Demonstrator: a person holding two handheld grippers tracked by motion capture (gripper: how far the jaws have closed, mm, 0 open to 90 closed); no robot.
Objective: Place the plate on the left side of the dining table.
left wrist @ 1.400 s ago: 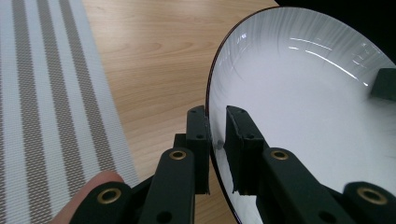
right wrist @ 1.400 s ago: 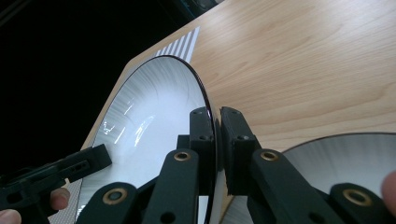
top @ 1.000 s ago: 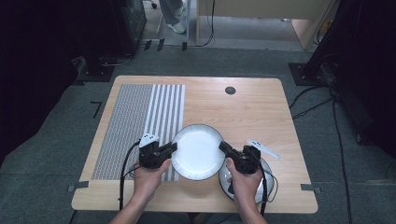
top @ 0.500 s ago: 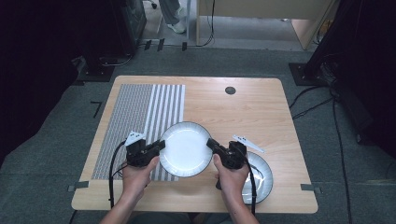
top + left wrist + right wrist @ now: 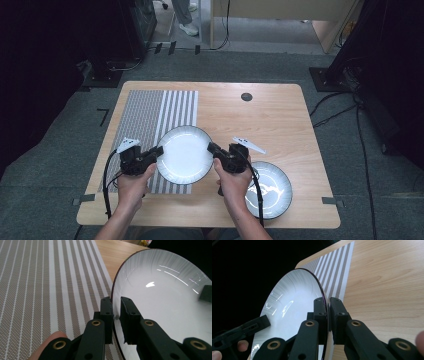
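A white plate with a dark rim (image 5: 185, 154) hangs just above the table, carried between both hands over the right edge of the striped mat (image 5: 155, 120). My left gripper (image 5: 159, 150) is shut on its left rim (image 5: 113, 300), one jaw on each face. My right gripper (image 5: 212, 148) is shut on the opposite rim (image 5: 322, 293). In the right gripper view the left gripper's black jaw (image 5: 249, 328) pokes in over the plate's far side. A second white plate (image 5: 267, 189) lies flat on the wood at the front right.
The grey-and-white striped mat covers the table's left part. A small dark round hole (image 5: 246, 96) sits near the far edge of the wooden table (image 5: 280, 125). Cables trail from both grippers toward the front edge. Dark stands and cables ring the table on the floor.
Both hands have carried the plate to the left, off the second plate and onto the mat's edge. The second plate now lies uncovered at the front right.
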